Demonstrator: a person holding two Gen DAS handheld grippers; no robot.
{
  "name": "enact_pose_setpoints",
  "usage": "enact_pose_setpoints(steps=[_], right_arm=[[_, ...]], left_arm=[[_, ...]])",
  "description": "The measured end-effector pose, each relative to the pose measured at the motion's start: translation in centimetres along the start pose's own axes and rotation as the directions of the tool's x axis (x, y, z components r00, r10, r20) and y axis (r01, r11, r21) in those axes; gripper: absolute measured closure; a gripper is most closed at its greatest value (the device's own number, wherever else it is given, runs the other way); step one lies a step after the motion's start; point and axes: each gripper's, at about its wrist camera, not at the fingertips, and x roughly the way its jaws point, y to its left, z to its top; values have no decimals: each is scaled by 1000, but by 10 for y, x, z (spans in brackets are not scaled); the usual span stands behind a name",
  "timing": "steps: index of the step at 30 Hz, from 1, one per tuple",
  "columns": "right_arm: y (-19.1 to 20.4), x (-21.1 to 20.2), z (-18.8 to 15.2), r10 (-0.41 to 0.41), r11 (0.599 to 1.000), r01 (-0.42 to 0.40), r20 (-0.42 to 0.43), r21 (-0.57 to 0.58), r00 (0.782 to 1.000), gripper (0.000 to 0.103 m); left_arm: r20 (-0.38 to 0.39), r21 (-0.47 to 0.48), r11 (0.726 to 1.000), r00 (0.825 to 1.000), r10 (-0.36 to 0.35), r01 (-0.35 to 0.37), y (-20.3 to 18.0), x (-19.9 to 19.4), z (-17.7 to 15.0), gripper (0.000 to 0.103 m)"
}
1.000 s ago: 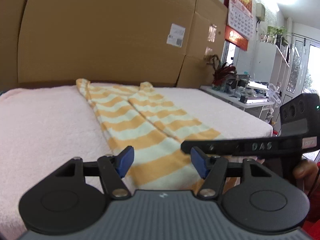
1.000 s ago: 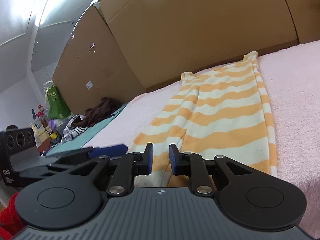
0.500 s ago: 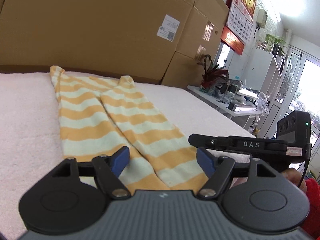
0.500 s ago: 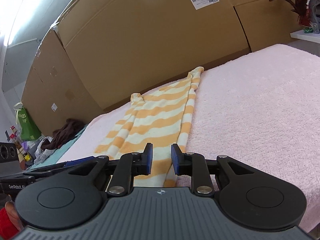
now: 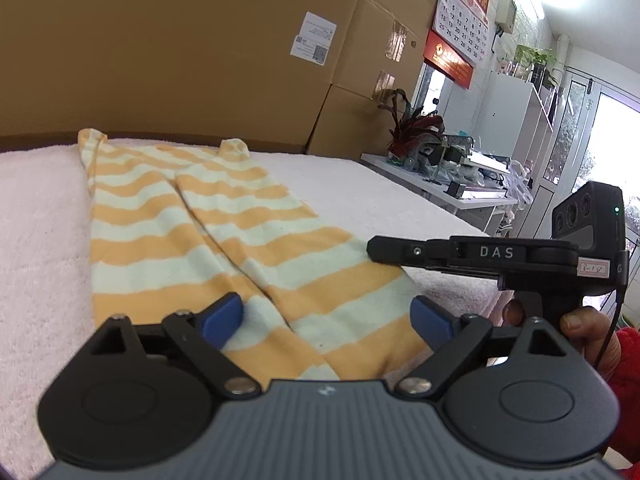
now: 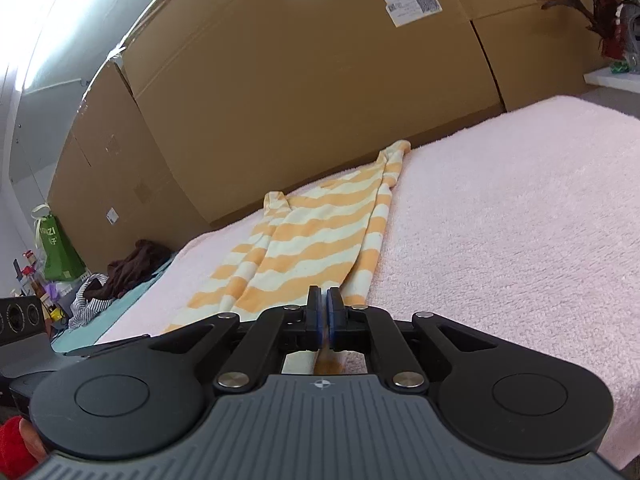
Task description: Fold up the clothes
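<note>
While the right gripper (image 6: 324,316) pinches the striped garment (image 6: 304,240), only the left view shows the calendar (image 5: 464,20).

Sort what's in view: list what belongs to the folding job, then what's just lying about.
Job:
striped trousers
pink blanket under them
left gripper, open
right gripper, shut on the trousers' near edge

Lying about:
cardboard boxes
wall calendar
potted plant
green bag
dark clothes heap

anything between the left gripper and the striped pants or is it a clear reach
Nothing visible is in the way. The left gripper is open right over the near end of the striped pants, which lie flat on the pink blanket. The right gripper is off to the side, shut on the pants' edge.
</note>
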Motion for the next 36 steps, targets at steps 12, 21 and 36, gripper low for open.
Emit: enact_pose_setpoints(steps=[12, 21, 36], right_arm=[[7, 14, 18, -10, 999, 12, 54, -33, 998, 82], [13, 56, 33, -121, 990, 119, -27, -78, 992, 99], [3, 81, 62, -116, 993, 115, -82, -24, 990, 82]], left_arm=[[72, -2, 994, 992, -107, 107, -5, -2, 21, 11], [-1, -41, 994, 995, -99, 99, 0, 21, 11, 9], [-16, -27, 991, 991, -130, 130, -2, 24, 10, 9]])
